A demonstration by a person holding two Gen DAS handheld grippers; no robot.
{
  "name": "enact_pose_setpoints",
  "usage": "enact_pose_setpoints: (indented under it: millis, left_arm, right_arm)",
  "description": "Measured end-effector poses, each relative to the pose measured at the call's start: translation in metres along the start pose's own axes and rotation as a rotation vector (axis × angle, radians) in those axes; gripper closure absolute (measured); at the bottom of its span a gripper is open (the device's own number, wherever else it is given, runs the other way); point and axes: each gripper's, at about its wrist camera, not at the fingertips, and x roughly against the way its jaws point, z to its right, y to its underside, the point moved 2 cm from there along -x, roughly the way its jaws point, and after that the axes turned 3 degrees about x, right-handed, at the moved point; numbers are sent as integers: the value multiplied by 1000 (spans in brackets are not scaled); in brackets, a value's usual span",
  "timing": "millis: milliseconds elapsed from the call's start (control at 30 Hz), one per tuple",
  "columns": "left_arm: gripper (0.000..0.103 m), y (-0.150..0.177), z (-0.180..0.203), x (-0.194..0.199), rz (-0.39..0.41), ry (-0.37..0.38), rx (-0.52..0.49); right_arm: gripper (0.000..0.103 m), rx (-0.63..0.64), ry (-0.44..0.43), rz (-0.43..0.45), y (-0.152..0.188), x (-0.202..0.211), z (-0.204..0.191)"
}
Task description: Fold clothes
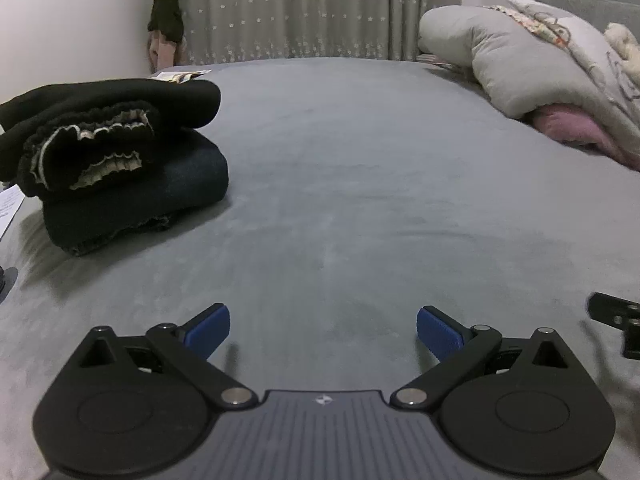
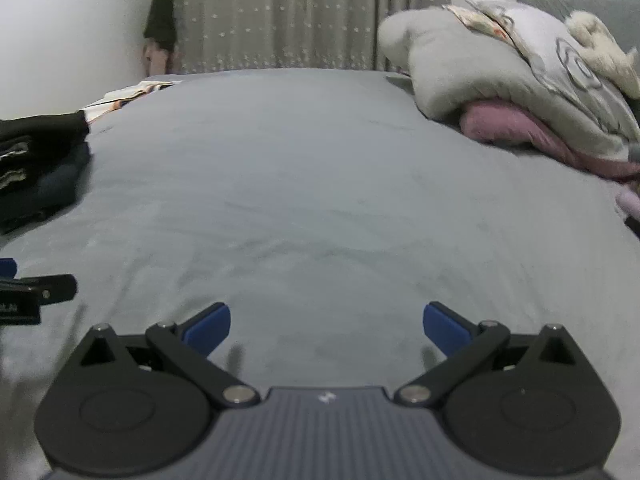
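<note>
Both the left gripper (image 1: 323, 330) and the right gripper (image 2: 326, 328) have black linkage arms, silver pivot screws, blue ribbed pads (image 1: 438, 334), ridged grey bodies and what seems a small white logo.

Grey bed sheet (image 1: 360, 184) fills the near scene. Far right: grey quilt (image 1: 500, 64) heaped over pink blanket (image 1: 568, 128). Far wall: starred curtain (image 1: 300, 8). Papers (image 1: 180, 76) far left.

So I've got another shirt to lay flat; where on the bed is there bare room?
The grey bed sheet is bare across its middle, between the folded dark stack on the left and the heaped bedding on the right. Those two edges are crowded.
</note>
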Motion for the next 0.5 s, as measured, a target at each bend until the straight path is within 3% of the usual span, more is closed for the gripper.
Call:
enact_pose_setpoints:
  millis: [500]
  left_arm:
    - [0, -8, -4, -34, 24, 19, 3]
  right_arm:
    - [0, 32, 19, 23, -2, -34, -5]
